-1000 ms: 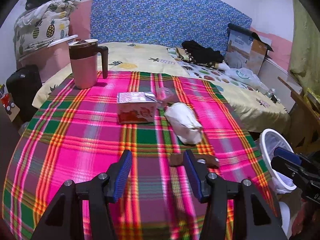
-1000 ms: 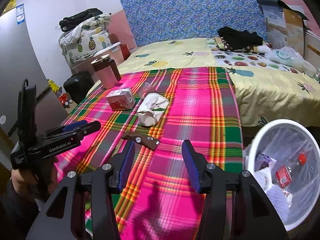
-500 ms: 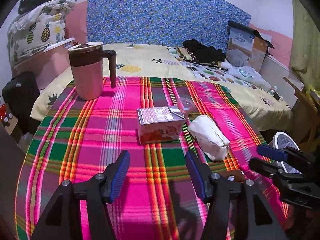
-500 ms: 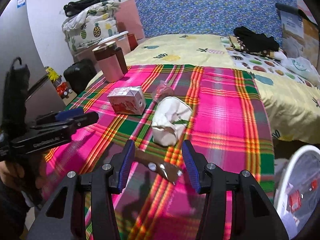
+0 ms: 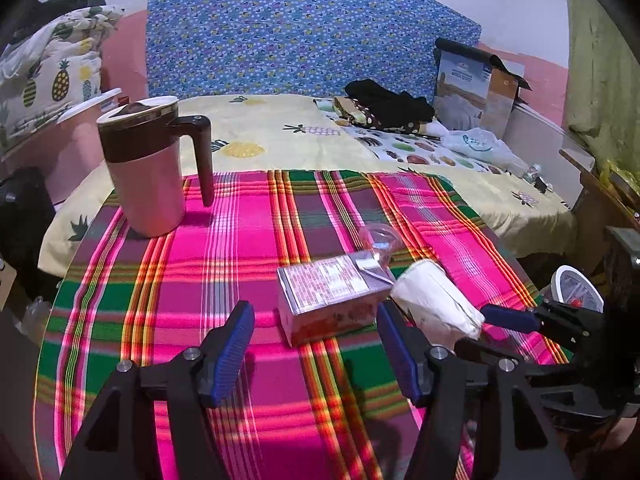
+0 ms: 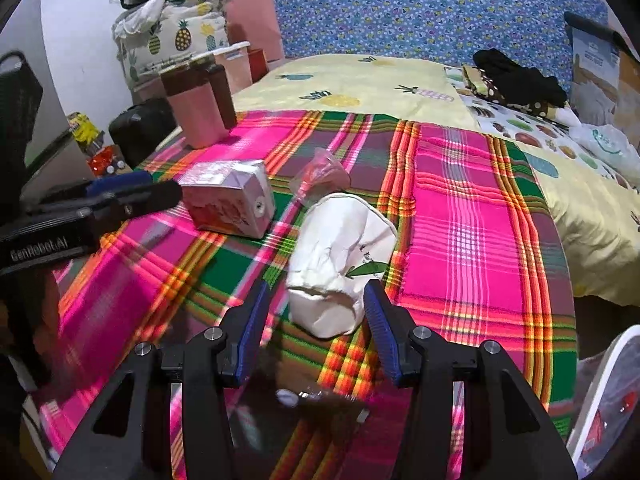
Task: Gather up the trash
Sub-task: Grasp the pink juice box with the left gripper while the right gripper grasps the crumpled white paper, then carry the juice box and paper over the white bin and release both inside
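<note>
Left gripper (image 5: 316,346): jaws opening, nothing between them; juice carton (image 5: 332,298) lies just ahead on plaid cloth (image 5: 224,248).
Right gripper (image 6: 314,328): fingers spread, empty, near crumpled paper cup (image 6: 340,264).
Risk: a pad may nudge carton into cup and clear plastic cup (image 5: 380,240).
Obscured: brown wrapper (image 6: 320,400), blurred; trash bin (image 6: 600,404), cut off.

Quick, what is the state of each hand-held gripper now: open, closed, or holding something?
Left hand-held gripper: jaws opening, holding nothing; the carton lies just ahead.
Right hand-held gripper: open, holding nothing; the crumpled white paper cup lies at its fingertips.
</note>
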A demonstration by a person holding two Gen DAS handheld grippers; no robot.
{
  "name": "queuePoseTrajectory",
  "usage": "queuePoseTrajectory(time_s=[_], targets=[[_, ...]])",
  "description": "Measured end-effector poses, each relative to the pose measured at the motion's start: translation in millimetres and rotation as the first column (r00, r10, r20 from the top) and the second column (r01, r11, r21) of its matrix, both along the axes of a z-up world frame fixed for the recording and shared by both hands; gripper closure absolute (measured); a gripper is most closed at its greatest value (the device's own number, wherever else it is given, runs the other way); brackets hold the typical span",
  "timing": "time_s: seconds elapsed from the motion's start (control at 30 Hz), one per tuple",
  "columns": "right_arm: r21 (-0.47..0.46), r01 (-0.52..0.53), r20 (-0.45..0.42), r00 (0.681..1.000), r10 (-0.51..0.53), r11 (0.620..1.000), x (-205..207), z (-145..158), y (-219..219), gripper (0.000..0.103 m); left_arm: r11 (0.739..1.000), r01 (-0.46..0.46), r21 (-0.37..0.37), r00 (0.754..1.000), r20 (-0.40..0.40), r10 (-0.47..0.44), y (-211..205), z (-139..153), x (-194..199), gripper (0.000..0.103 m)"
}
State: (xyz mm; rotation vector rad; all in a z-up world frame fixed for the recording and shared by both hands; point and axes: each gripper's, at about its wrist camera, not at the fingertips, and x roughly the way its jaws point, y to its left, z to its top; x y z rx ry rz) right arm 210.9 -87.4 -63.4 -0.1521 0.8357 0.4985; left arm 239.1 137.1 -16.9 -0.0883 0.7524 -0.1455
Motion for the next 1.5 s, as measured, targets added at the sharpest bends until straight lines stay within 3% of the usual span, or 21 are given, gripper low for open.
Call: queuePoseTrajectory(time_s=[0.13,0.2,0.4,0.57,0.7,1.03,1.2,1.27,1.43,1.5], targets=[[0.001,-0.003,-0.023,1.000,0.003,1.000,2.9,-1.4,-1.3,0.053,0.999,0.038,0.000,0.999,0.007,-0.038,4.1,-0.3,18.1,0.039],[0.009,-0.009,-0.026,1.000,0.009,1.000,2.2,-1.0,-0.8,0.063,0.997,0.074,0.002,0.997,0.011,-0.074,2.9,0.0,25.7,0.039],[0.059,0.017,-0.036,0.999,-0.015,0.998,0.6,3.0,-11.1,0.063,0.977,0.214,0.016,0.977,0.020,-0.214,-7.4,-4.0,44.4,0.030],[0.068,0.026,-0.034,0.999,-0.023,0.997,-2.4,6.4,-17.1,0.063,0.960,0.278,0.036,0.961,-0.006,-0.278,-13.5,-11.7,48.2,0.030],[0.069,0.024,-0.037,0.999,-0.022,0.997,-3.4,6.4,-17.4,0.063,0.953,0.295,0.065,0.956,-0.013,-0.294,-18.4,-12.3,42.3,0.030],[0.078,0.045,-0.033,0.999,-0.043,0.996,-7.5,9.8,-28.1,0.063,0.930,0.366,0.030,0.930,-0.051,-0.364,-34.2,-15.2,27.9,0.030],[0.081,0.061,-0.030,0.998,-0.058,0.995,-9.5,9.6,-34.6,0.063,0.945,0.324,0.047,0.945,-0.068,-0.321,-44.8,-23.1,31.6,0.030],[0.083,0.066,-0.029,0.998,-0.064,0.994,-9.7,9.6,-37.3,0.063,0.950,0.305,0.059,0.951,-0.073,-0.301,-48.0,-24.8,33.7,0.033],[0.095,0.072,-0.018,0.997,-0.071,0.993,-13.0,12.7,-44.2,0.063,0.971,0.225,0.079,0.972,-0.088,-0.219,-51.6,-30.0,32.8,0.066],[0.099,0.072,-0.010,0.997,-0.071,0.992,-15.4,14.6,-47.0,0.063,0.982,0.178,0.057,0.981,-0.085,-0.172,-50.0,-29.2,29.6,0.066]])
